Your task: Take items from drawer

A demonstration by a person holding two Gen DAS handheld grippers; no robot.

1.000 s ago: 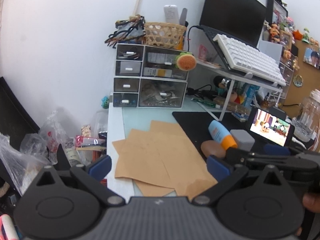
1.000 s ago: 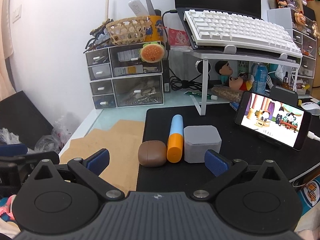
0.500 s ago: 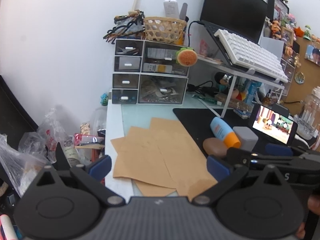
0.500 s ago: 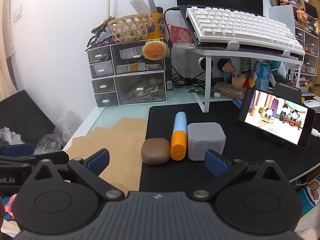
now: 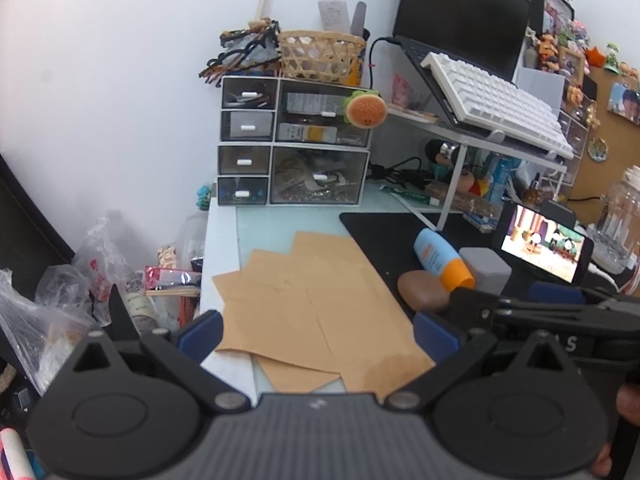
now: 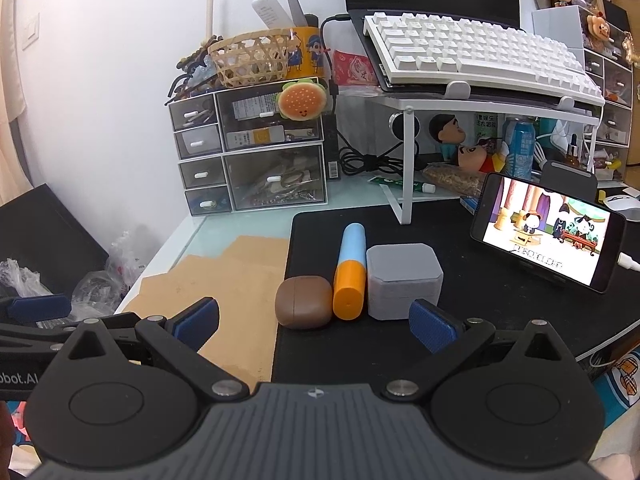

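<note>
A clear drawer unit (image 5: 292, 142) (image 6: 248, 152) stands at the back of the desk, all its drawers shut. A brown case (image 6: 304, 306), a blue and orange tube (image 6: 351, 270) and a grey box (image 6: 404, 280) lie side by side on the black mat; they also show in the left wrist view, brown case (image 5: 422, 291), tube (image 5: 442, 259), box (image 5: 486, 267). My left gripper (image 5: 316, 336) is open and empty above brown paper sheets (image 5: 312, 300). My right gripper (image 6: 314, 322) is open and empty just before the three items.
A phone (image 6: 546, 232) playing a video leans at the right. A white keyboard (image 6: 476, 52) sits on a raised stand (image 6: 406, 168). A wicker basket (image 6: 252, 58) tops the drawers. Plastic bags (image 5: 60, 288) lie beyond the desk's left edge. A glass jar (image 5: 622, 216) stands far right.
Both grippers have pulled back and risen a little, so the desk looks slightly farther. Both stay open and empty. The items on the mat have not moved.
</note>
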